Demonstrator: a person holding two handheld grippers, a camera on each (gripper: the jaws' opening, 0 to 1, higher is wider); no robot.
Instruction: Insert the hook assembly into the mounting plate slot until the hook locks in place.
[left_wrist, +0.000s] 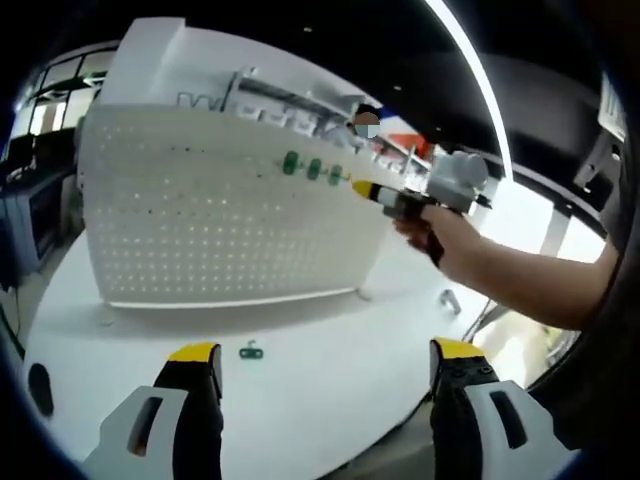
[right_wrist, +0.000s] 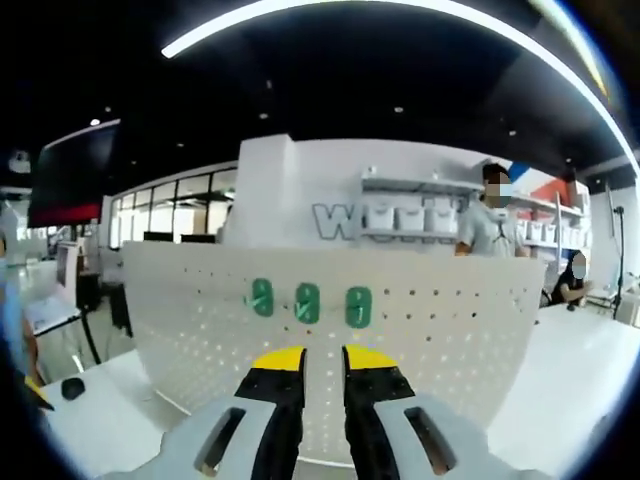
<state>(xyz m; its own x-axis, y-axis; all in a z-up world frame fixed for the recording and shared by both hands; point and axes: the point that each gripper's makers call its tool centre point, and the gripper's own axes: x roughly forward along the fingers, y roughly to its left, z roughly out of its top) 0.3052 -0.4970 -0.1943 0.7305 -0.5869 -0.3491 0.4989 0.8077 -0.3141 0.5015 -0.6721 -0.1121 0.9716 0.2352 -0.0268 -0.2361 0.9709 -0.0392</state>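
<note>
Two yellow-tipped jaws of the left tool (left_wrist: 325, 365) stand wide apart, holding nothing, over the white counter (left_wrist: 330, 420). Just ahead of its left jaw lies a small green hook (left_wrist: 250, 351). Beyond stands the white board (left_wrist: 230, 215) with three green hooks (left_wrist: 313, 168) on it. To the right, a hand (left_wrist: 440, 228) holds the right tool (right_wrist: 322, 362) at the board, jaws almost together with nothing seen between them.

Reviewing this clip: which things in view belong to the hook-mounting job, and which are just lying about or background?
Job:
- white pegboard plate, upright on the table
- three green hooks already on it
- loose green hook on the table
- right gripper at the plate, left gripper held back

Just about:
- dark round object on the table
- people behind
- wall shelves
</note>
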